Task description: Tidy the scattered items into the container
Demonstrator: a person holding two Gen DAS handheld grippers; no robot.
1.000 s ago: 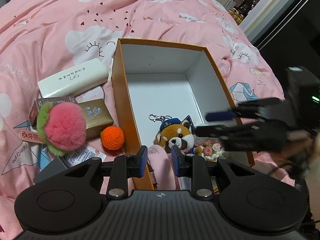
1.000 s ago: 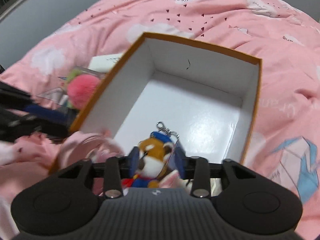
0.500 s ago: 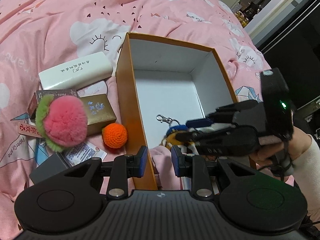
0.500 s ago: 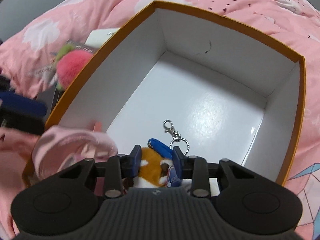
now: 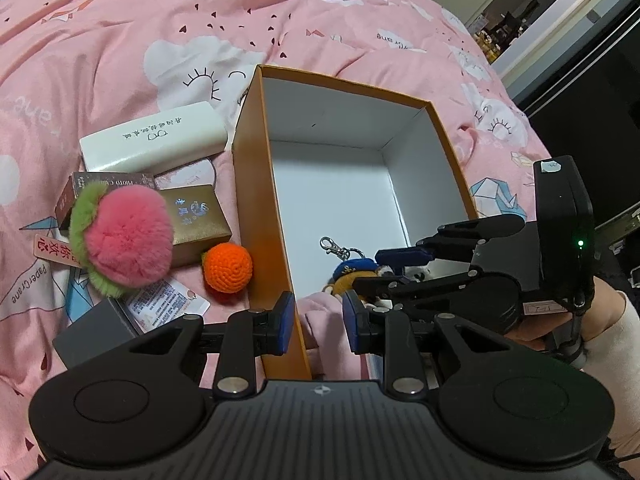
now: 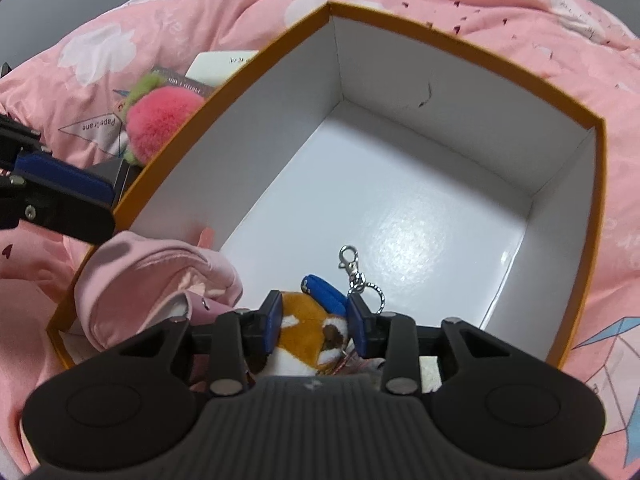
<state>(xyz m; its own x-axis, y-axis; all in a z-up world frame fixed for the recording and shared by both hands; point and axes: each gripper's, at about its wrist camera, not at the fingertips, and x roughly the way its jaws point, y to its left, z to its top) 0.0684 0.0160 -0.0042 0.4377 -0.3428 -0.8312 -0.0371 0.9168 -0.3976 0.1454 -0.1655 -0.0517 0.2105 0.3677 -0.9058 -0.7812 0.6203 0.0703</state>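
Two views, left wrist first: your left gripper (image 5: 316, 322) straddles the near wall of the orange box (image 5: 256, 184), one pad outside, one inside beside a pink pouch (image 5: 324, 312) — whether the pads press the wall, you cannot tell. Your right gripper (image 5: 384, 270) reaches into the box over the plush keychain (image 5: 352, 276). The pink pompom (image 5: 128, 236) and orange ball (image 5: 227, 267) lie outside on the bedspread (image 5: 120, 40).

Right wrist: the keychain's head sits between your pads (image 6: 273, 320), jaws opening, on the box floor at the near end — its clip (image 6: 349, 258) points ahead.
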